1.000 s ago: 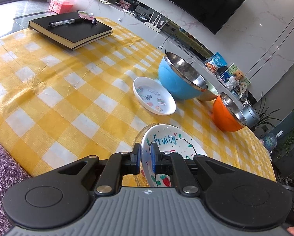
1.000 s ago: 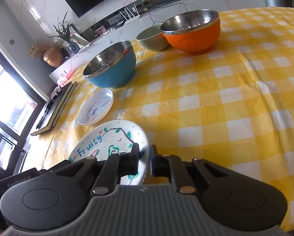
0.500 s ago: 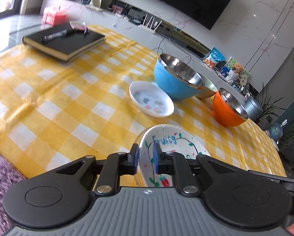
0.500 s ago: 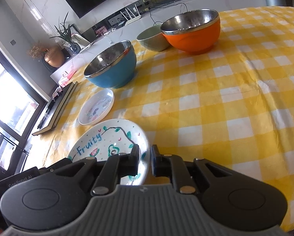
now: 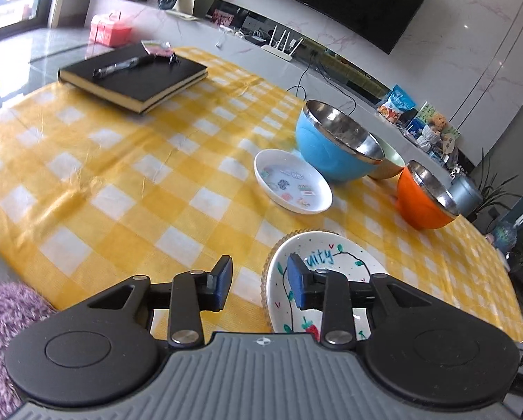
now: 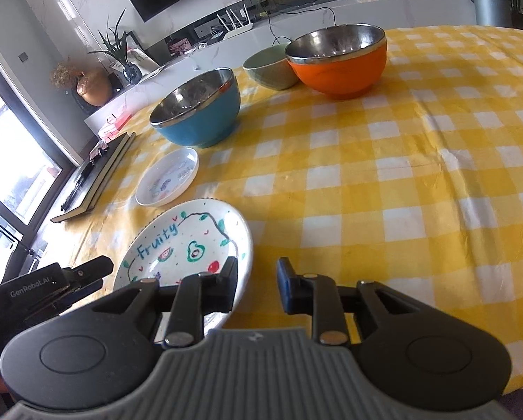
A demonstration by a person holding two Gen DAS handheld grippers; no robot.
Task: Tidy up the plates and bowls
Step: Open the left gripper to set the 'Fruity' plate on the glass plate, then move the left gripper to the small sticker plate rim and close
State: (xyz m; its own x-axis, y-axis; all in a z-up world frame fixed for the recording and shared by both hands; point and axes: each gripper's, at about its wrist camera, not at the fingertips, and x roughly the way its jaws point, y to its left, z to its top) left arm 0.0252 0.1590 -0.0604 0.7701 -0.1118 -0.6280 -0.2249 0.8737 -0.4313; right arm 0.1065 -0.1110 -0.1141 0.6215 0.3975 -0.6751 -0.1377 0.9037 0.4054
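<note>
Right wrist: round glossy Fruity plate (image 6: 188,241)

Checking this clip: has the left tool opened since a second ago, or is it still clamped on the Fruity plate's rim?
Yes. The left tool has just been opening: it clamped the Fruity plate before; now its pads stand apart, off the rim.

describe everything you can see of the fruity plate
The fruity plate is round, white and glossy, ceramic-looking, with "Fruity" in blue, a dark vine with green leaves, and small painted fruits: avocado, watermelon, strawberry. It lies flat, face up, near the table's front edge, seemingly on a beaded mat. The left tool and right tool straddle opposite rims; their jaws have just been opening, and the pads no longer press it.
</note>
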